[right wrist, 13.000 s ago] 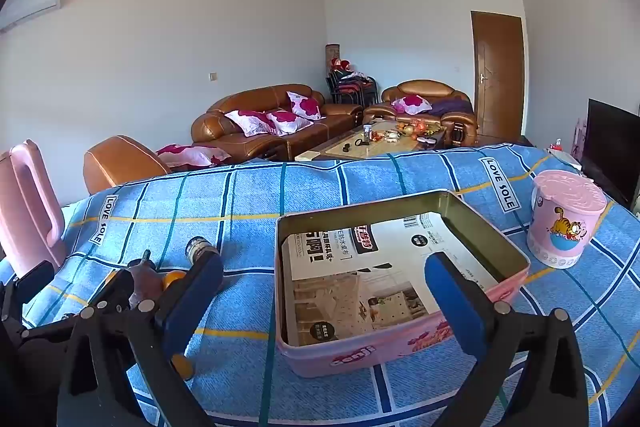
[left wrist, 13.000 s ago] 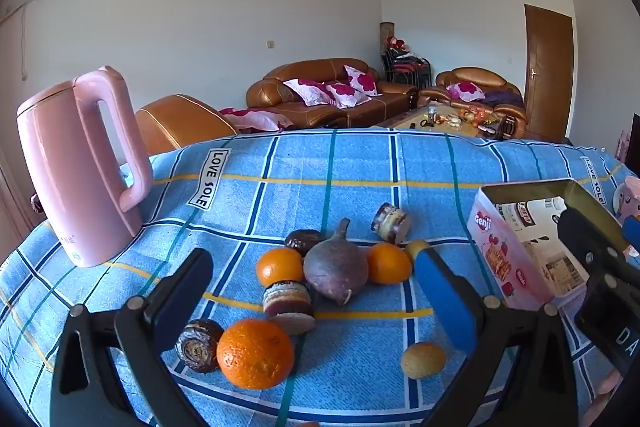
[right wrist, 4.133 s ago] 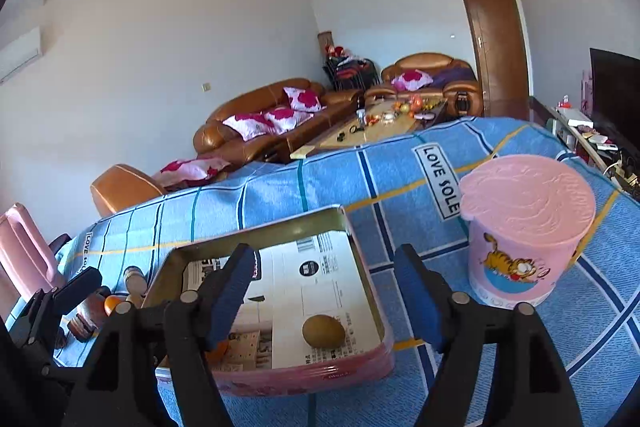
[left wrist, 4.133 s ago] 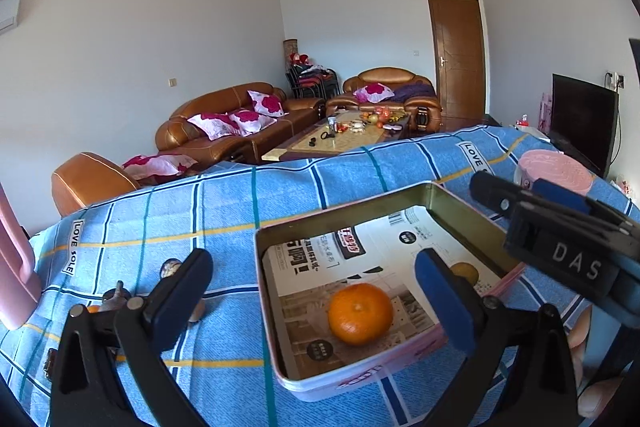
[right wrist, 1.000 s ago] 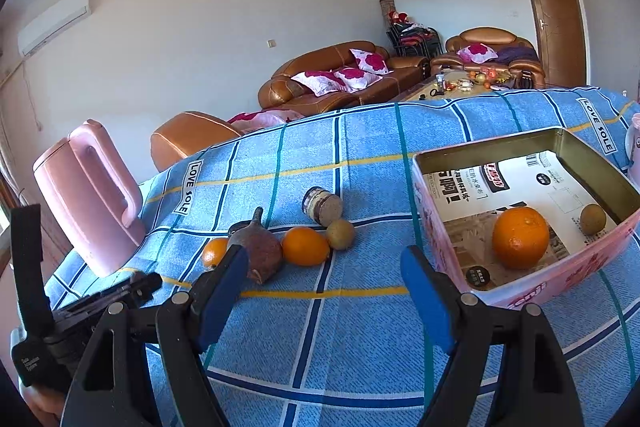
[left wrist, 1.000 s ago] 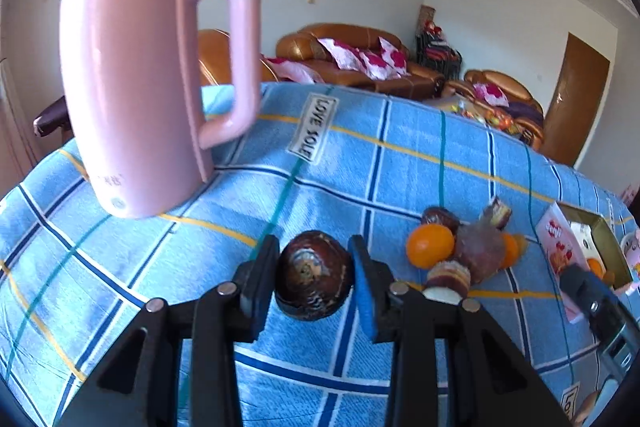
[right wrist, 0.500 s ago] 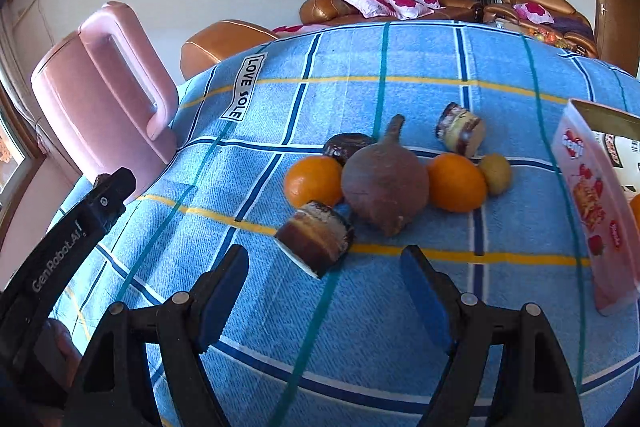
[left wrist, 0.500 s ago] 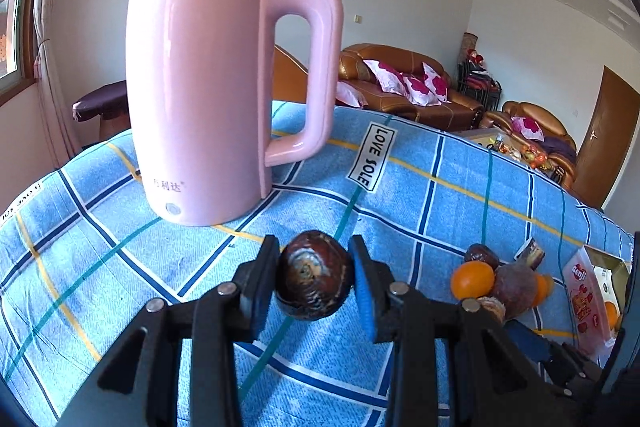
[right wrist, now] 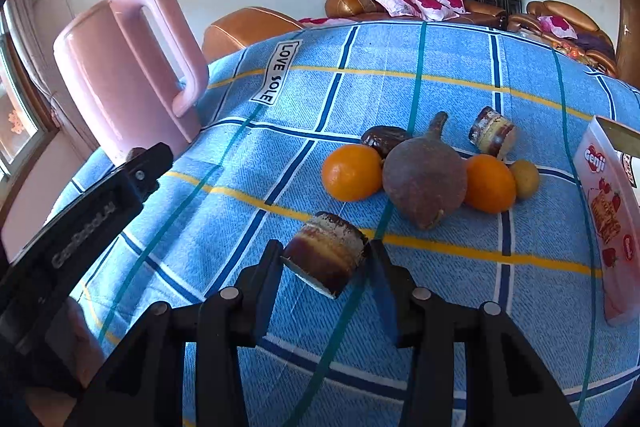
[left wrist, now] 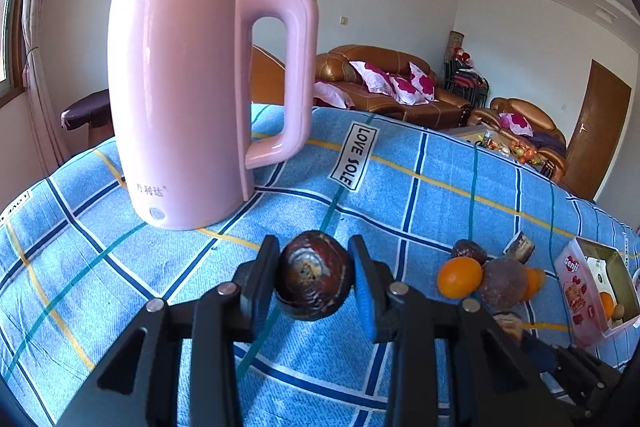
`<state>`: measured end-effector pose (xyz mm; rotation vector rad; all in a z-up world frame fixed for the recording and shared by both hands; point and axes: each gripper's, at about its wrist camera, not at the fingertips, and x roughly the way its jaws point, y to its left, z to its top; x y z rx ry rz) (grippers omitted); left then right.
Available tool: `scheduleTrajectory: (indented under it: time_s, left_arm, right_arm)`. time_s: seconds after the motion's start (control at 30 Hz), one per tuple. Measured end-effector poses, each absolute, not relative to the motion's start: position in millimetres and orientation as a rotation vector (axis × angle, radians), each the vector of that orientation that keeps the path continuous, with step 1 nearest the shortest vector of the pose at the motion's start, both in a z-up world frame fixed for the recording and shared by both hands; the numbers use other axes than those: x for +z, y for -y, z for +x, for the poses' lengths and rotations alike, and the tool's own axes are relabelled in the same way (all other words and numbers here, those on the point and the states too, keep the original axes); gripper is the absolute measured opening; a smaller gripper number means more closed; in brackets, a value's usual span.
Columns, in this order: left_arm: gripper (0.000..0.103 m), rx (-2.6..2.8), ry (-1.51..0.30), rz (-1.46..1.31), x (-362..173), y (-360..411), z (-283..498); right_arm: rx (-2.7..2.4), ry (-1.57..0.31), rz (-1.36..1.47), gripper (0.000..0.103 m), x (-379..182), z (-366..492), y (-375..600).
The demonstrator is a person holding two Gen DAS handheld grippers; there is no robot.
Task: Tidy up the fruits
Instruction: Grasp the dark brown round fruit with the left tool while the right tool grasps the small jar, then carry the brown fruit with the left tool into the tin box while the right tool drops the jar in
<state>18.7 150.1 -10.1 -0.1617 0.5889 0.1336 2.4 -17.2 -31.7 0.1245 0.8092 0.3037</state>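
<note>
Sorting step: left gripper [left wrist: 314, 283] clamped on dark round fruit [left wrist: 315, 281] near pink kettle [left wrist: 192, 99]; right gripper [right wrist: 326, 263] jaws bracket layered cake piece [right wrist: 326, 259], contact unclear; next, carry to tin box [left wrist: 600, 287].

- The left gripper [left wrist: 314, 281] points forward and a little down over the cloth, its jaws drawn close on a dark round fruit [left wrist: 315, 277], one pad on each side.
- In the right wrist view, the left gripper's black body [right wrist: 86, 211] lies at the left, running up to the right, with a bit of the hand [right wrist: 76, 339] under it.
- The right gripper [right wrist: 326, 267] tilts downward, low over the cloth, its fingers [right wrist: 267, 277] touching both sides of a cake [right wrist: 326, 259].
</note>
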Motion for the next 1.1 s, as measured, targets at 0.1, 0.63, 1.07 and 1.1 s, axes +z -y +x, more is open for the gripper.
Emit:
scheduleTrajectory:
  time_s: [0.1,0.63,1.07,1.1]
  left_arm:
    - [0.037,0.112,-0.568,-0.143,-9.1,-143.5,17.5]
    - [0.037,0.081,-0.485,-0.041,-4.8,-109.7,8.5]
    - [0.037,0.049,-0.477,0.052,-3.0,-65.0,1.4]
    - [0.037,0.043,-0.479,0.052,-3.1,-61.9,1.2]
  right_arm:
    - [0.272,-0.738,0.126,0.045,-23.5,-12.2,43.6]
    - [0.053,-0.521,0.055,0.045,4.8,-35.6,118.8]
    - [-0.024,-0.408,-0.086,0.046,12.9,-52.6,113.0]
    - [-0.029,-0.402,-0.088,0.046,13.2,-53.6,115.1]
